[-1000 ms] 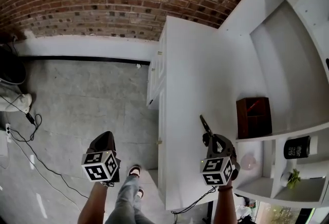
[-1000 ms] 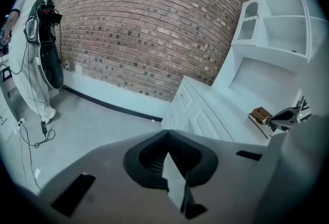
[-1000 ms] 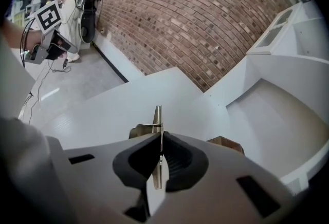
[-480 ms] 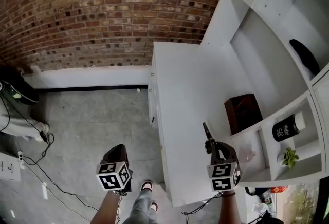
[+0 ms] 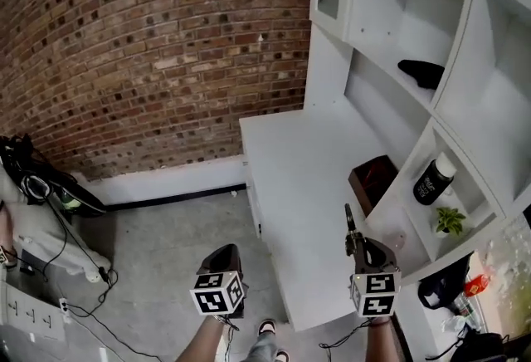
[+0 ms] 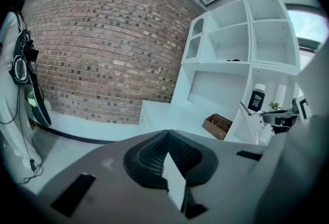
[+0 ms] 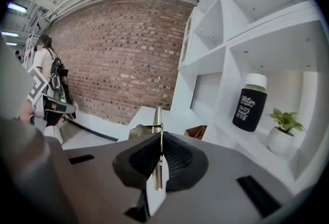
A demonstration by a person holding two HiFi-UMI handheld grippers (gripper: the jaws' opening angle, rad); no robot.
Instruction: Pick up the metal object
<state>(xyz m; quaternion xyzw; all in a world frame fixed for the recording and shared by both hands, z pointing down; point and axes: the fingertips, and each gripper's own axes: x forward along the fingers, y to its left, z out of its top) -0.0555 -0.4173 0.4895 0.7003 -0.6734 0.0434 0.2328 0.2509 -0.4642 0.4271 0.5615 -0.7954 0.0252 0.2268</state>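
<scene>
The metal object [image 5: 349, 222] is a thin flat silvery piece that sticks forward out of my right gripper [image 5: 358, 241], over the front right part of the white desk [image 5: 299, 178]. In the right gripper view the metal object [image 7: 158, 121] stands edge-on between the pads, with the right gripper [image 7: 159, 140] shut on it. My left gripper [image 5: 222, 254] hangs over the floor left of the desk. In its own view the left gripper [image 6: 167, 134] is shut with nothing between its jaws, and the metal object [image 6: 248, 123] shows at the right.
A brown wooden box [image 5: 372, 173] sits at the desk's right side under white shelves. The shelves hold a black bottle [image 5: 430, 179], a small potted plant [image 5: 450, 221] and a dark item [image 5: 421, 70]. Cables and bags [image 5: 41, 194] lie on the floor at the left. A person [image 7: 45, 84] stands by the brick wall.
The head view has tipped upward, so more of the shelves and wall show. Both grippers sit lower in view. The right gripper still holds the metal object.
</scene>
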